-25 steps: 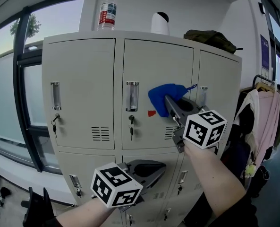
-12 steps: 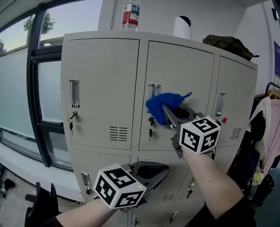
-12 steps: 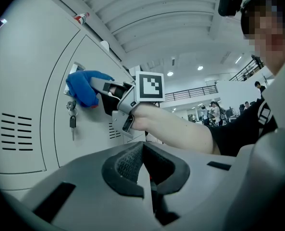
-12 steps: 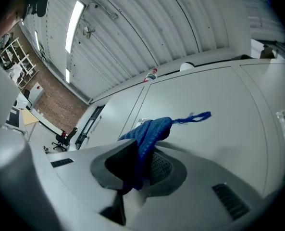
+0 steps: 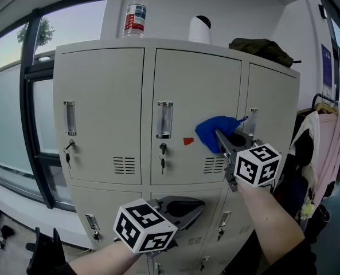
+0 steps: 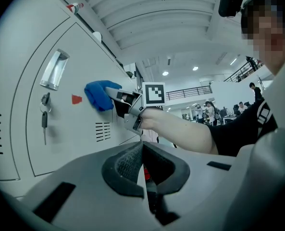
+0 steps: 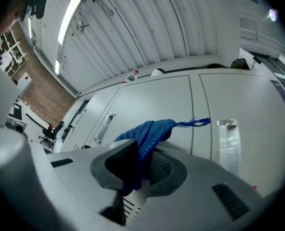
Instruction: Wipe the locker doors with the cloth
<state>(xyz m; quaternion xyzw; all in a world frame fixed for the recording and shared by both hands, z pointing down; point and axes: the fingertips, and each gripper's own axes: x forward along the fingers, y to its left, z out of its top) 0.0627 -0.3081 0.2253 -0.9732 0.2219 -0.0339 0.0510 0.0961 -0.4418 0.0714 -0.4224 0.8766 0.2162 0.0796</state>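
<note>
A blue cloth (image 5: 213, 132) is pressed against the upper middle locker door (image 5: 195, 85), near its right edge above the vent slots. My right gripper (image 5: 220, 135) is shut on the blue cloth (image 7: 147, 134), which bunches out past the jaws. The same cloth (image 6: 98, 93) shows in the left gripper view, right of a small red mark (image 6: 76, 99). My left gripper (image 5: 199, 206) hangs low in front of the lower lockers, shut with nothing in it (image 6: 143, 150).
On top of the grey lockers stand a water bottle (image 5: 135, 11), a white cylinder (image 5: 200, 30) and a dark bag (image 5: 264, 48). Door handles (image 5: 164, 119) and keys (image 5: 163, 156) stick out. Clothes hang on a rack (image 5: 324, 142) at right; a window (image 5: 15, 107) at left.
My right gripper has swept the cloth rightward across the middle door, from beside the handle to near the door's right edge. The left gripper stays low.
</note>
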